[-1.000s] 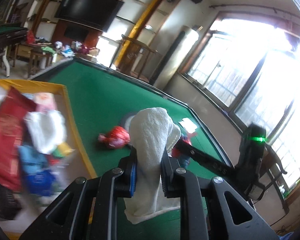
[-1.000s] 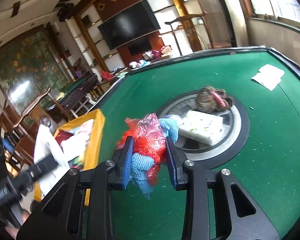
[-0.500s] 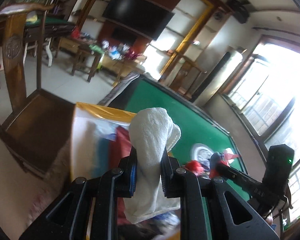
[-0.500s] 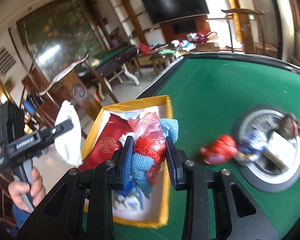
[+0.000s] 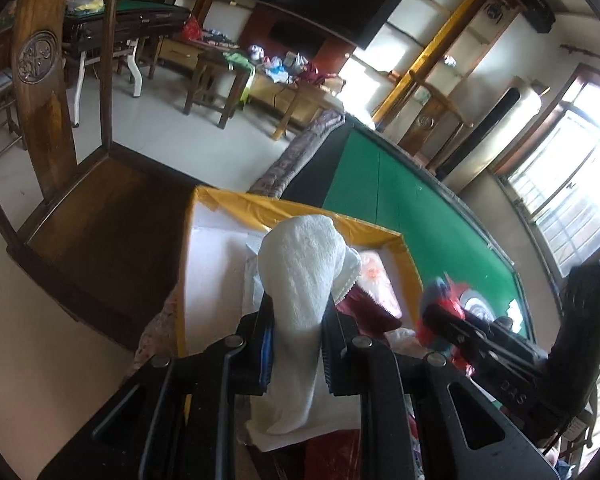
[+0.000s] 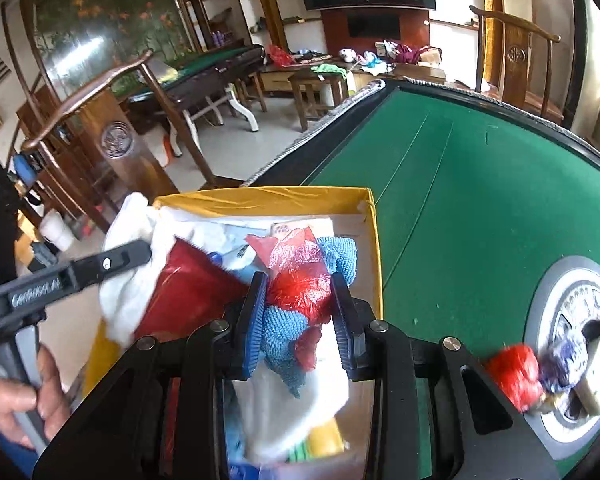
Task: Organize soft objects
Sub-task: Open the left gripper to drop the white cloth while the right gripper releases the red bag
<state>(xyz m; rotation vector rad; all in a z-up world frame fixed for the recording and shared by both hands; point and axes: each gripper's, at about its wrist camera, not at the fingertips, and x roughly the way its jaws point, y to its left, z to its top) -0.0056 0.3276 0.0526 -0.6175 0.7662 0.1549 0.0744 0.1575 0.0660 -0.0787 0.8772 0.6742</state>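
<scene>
My left gripper [image 5: 296,340] is shut on a white towel [image 5: 300,280] and holds it above the yellow-rimmed box [image 5: 284,210]. It also shows in the right wrist view [image 6: 140,252], with the towel [image 6: 132,216] at the box's left rim. My right gripper [image 6: 300,316] is shut on a blue cloth with red plastic wrap [image 6: 300,288], over the same box [image 6: 268,196]. It shows at the right of the left wrist view [image 5: 440,320]. The box holds a red bag [image 6: 184,292] and other soft items.
The box stands at the edge of a green felt table [image 6: 480,184]. A round grey disc [image 6: 572,312] on the table carries a red ball [image 6: 516,372] and other small items. A wooden chair [image 5: 72,184] stands beside the box.
Both grippers have moved from over the table to above the box, each keeping its load. The red ball and the disc now lie off to the right.
</scene>
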